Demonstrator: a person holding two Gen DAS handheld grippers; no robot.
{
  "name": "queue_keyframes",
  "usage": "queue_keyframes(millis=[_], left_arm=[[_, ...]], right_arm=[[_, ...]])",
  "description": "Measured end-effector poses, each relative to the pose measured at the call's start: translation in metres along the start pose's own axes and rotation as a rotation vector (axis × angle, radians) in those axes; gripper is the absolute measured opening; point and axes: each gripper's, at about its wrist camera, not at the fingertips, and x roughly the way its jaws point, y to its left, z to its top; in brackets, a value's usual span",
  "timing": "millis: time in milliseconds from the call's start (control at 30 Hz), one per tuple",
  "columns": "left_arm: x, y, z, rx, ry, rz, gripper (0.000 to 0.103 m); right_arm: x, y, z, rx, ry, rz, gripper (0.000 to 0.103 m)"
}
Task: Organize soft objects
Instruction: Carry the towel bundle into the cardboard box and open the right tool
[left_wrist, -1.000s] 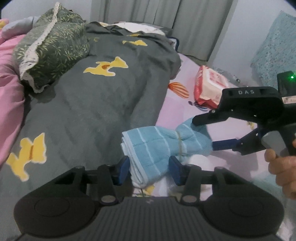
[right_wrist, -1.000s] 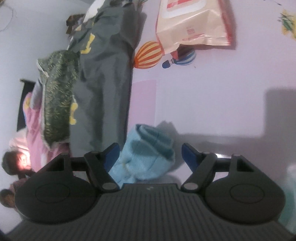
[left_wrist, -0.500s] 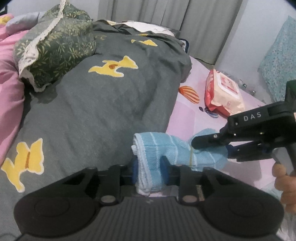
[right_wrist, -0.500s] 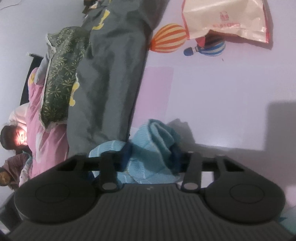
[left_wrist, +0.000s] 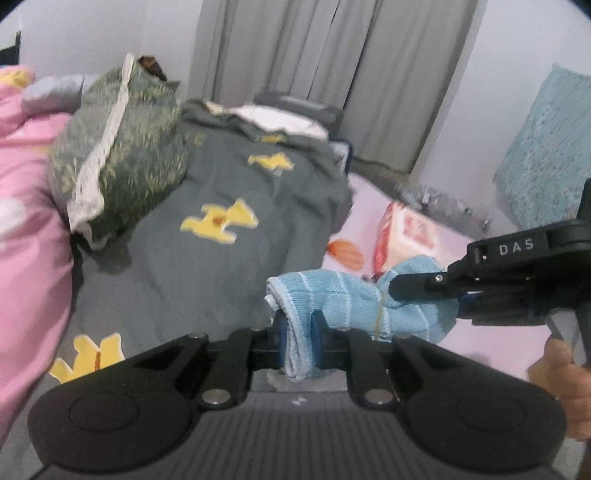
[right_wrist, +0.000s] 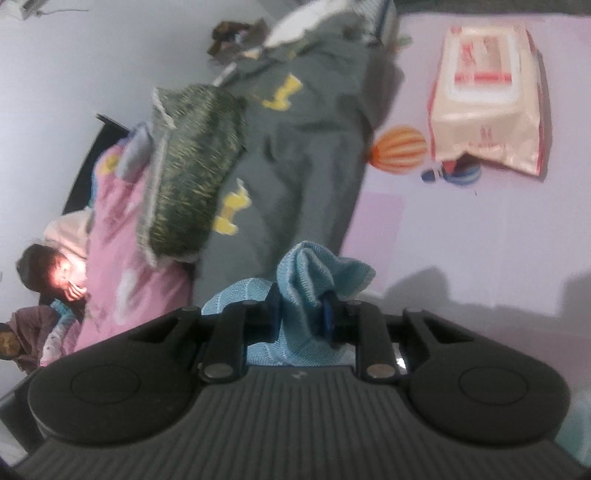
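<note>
Towel (left_wrist: 343, 299) between blanket (left_wrist: 229, 254) at left and wipes pack (left_wrist: 406, 232) behind right, pillow (left_wrist: 122, 173) on blanket

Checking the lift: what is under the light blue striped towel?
Both tongs, left and right, are shut on the light blue striped towel. Beneath it lie the grey butterfly-print blanket edge and lilac printed sheet; the patch directly below is covered.

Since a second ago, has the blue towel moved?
Yes. The towel has lifted off the bed; in the left wrist view it now overlaps the wipes pack, which earlier sat well above it.
</note>
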Motion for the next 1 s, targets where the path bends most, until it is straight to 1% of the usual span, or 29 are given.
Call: queue_keyframes(millis=[133, 233, 333, 433, 567, 700, 833, 933, 1000], left_arm=[[-0.031, -0.020, 0.007, 0.028, -0.052, -0.039, 0.014], [-0.055, -0.045, 0.007, 0.068, -0.084, -0.095, 0.014], [-0.075, -0.079, 0.001, 0.129, -0.101, -0.175, 0.014], [-0.088, -0.120, -0.010, 0.186, -0.095, -0.280, 0.014], [-0.091, -0.187, -0.032, 0.290, -0.048, -0.421, 0.014], [-0.083, -0.251, -0.059, 0.389, 0.019, -0.525, 0.015], [-0.071, -0.306, -0.084, 0.456, 0.105, -0.613, 0.016], [-0.065, -0.338, -0.100, 0.491, 0.144, -0.651, 0.018], [-0.058, -0.356, -0.108, 0.521, 0.162, -0.643, 0.021]], right_arm=[[-0.043, 0.007, -0.006, -0.004, -0.058, 0.045, 0.019], [-0.088, 0.002, -0.019, 0.008, -0.109, 0.073, 0.019], [-0.138, -0.012, -0.039, 0.034, -0.166, 0.085, 0.019], [-0.199, -0.037, -0.071, 0.068, -0.249, 0.072, 0.019], [-0.277, -0.077, -0.119, 0.132, -0.385, 0.025, 0.019], [-0.348, -0.117, -0.176, 0.219, -0.544, -0.052, 0.019], [-0.396, -0.151, -0.224, 0.307, -0.664, -0.121, 0.019], [-0.425, -0.169, -0.255, 0.345, -0.755, -0.186, 0.018], [-0.441, -0.181, -0.271, 0.367, -0.813, -0.239, 0.018]])
